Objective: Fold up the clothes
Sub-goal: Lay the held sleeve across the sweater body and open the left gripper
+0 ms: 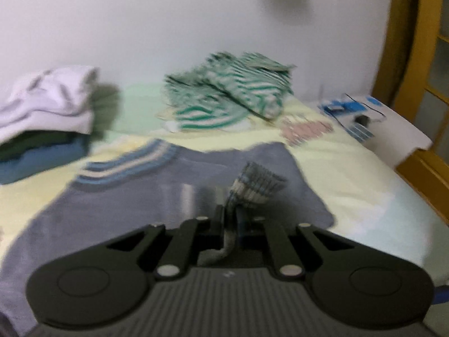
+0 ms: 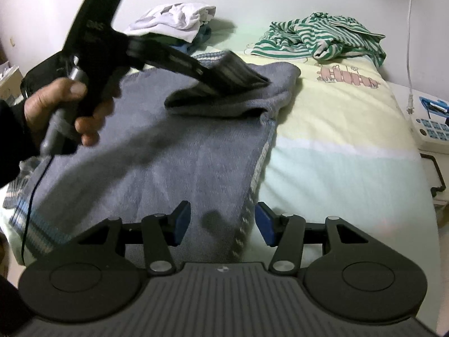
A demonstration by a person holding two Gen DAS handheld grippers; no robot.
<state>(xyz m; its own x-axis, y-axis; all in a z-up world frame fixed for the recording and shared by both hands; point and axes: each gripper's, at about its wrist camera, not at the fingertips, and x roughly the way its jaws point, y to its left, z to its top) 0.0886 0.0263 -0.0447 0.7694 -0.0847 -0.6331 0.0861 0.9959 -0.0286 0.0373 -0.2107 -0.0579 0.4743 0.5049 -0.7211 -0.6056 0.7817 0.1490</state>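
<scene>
Folding step: a grey-blue sweater (image 2: 157,151) lay spread on the bed (image 2: 336,151), one sleeve (image 2: 224,98) drawn across the chest.
Left gripper (image 1: 230,219): jaws closed narrow on the striped cuff (image 1: 254,182) of that sleeve; the knit ran down between the fingers, judged a firm pinch so that the sleeve could be carried over the body without slipping.
Left hand (image 2: 64,104): wrapped round the handle, seen from the right wrist view; the gripper reached over the sweater toward its far side.
Right gripper (image 2: 221,223): jaws wide apart, blue pads (image 2: 265,223) showing, nothing between them; it hovered low at the sweater's side seam, probably placed to steady or take that edge.
Sweater, look: ribbed hem (image 1: 126,163) with pale and blue bands, thick soft knit, body mostly flat, sleeve bunched where it was held.
Stack (image 1: 42,129): white, green and blue clothes piled at the far left, apart from the sweater.
Striped garment (image 2: 322,36): green and white, crumpled near the wall.
Blur: the left wrist view was smeared, so fine detail could not be told.
</scene>
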